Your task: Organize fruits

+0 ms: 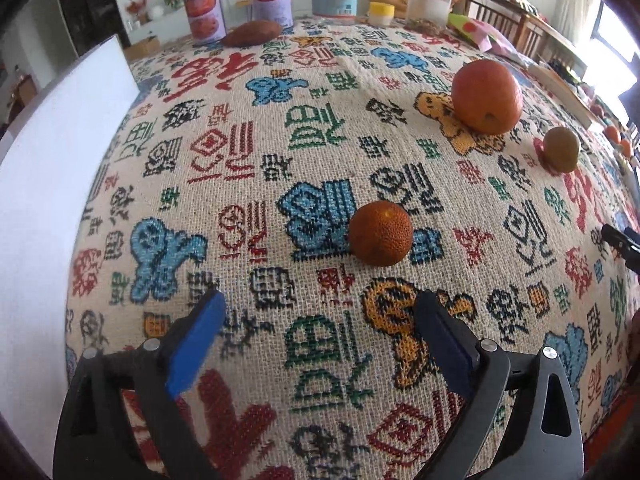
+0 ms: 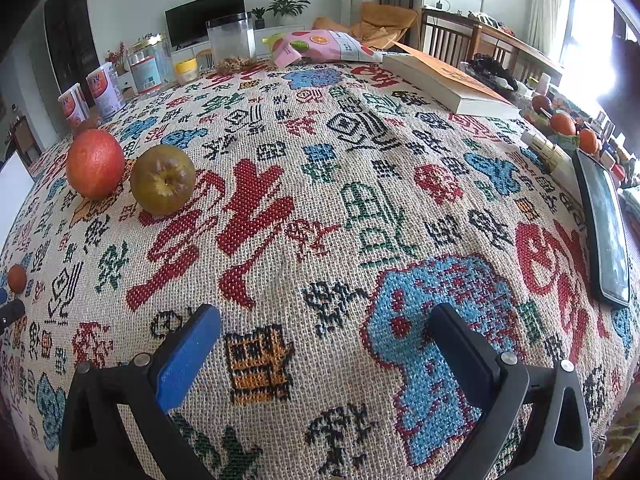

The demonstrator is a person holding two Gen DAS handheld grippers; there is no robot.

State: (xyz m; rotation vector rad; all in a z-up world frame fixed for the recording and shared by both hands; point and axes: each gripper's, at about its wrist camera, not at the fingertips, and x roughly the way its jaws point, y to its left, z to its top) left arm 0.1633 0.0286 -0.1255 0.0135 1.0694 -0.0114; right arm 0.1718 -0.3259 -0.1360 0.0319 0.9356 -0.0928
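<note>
Fruits lay scattered across the counter's woven, character-patterned cloth [image 1: 320, 152] with the sorting apparently not yet begun: a small rough-skinned orange fruit [image 1: 380, 233] sat nearest the left gripper [image 1: 320, 344], a larger orange [image 1: 486, 96] stood farther back to its right, and a brownish-green apple [image 1: 561, 149] rested beyond that, close to the orange but apart from it. In the right wrist view the same orange [image 2: 95, 163] and apple [image 2: 163, 179] stood nearly side by side at the left, well apart from the right gripper [image 2: 324, 344], while the small fruit [image 2: 17, 278] showed at the far left edge. A white board or tray edge [image 1: 60, 200] bordered the cloth on the left, though whether it was meant to receive the fruit could not be told. More small orange fruits [image 2: 562, 123] sat among clutter at the far right, near a book [image 2: 448, 80] and a phone [image 2: 606, 232]. Canisters [image 1: 204, 12] and jars lined the far edge. Both grippers hovered over the cloth with jaws spread wide, holding nothing and touching nothing. Every piece appeared left to be gathered; the small fruit looked the likeliest first pick for the left gripper.
</note>
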